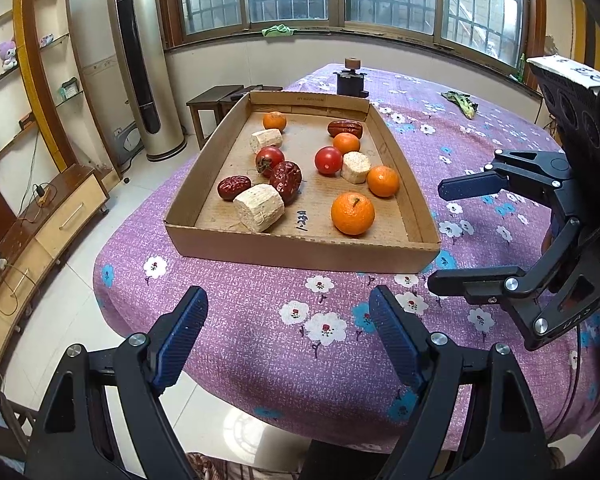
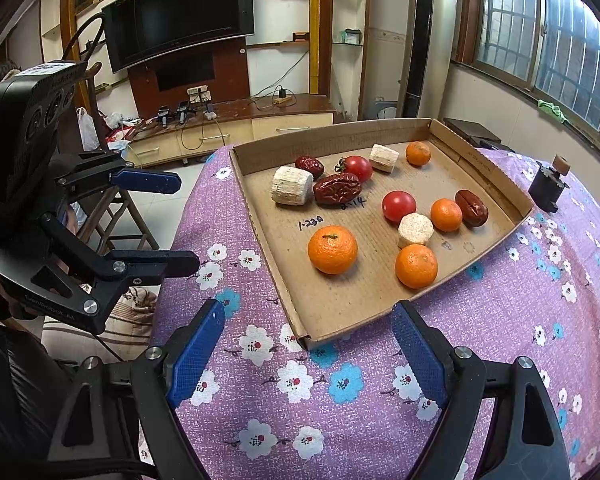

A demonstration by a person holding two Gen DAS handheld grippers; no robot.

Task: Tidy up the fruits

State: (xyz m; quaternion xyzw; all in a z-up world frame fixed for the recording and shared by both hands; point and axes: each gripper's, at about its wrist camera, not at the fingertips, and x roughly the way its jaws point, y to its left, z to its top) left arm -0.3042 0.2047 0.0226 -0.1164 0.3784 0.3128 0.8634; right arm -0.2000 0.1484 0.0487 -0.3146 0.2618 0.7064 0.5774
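A shallow cardboard tray [image 1: 300, 254] [image 2: 328, 140] lies on the purple flowered tablecloth [image 1: 260, 340]. In it are several oranges, the nearest [image 1: 353, 214] [image 2: 333, 249], two tomatoes [image 1: 328, 160] [image 2: 399, 206], three red dates [image 1: 286, 176] [image 2: 337, 188] and three pale cut cylinders [image 1: 259, 208] [image 2: 292, 186]. My left gripper [image 1: 288, 296] [image 2: 188, 222] hangs open over the table's near edge, short of the tray, holding nothing. My right gripper [image 2: 308, 312] [image 1: 440, 236] stands open at the tray's near right corner, also holding nothing.
A small dark device with a wooden knob [image 1: 352, 78] [image 2: 548, 188] stands just beyond the tray. A green leafy scrap [image 1: 462, 102] lies at the far right of the table. Off the table's left edge are floor, a stool [image 1: 212, 108] and a tall air conditioner [image 1: 144, 60].
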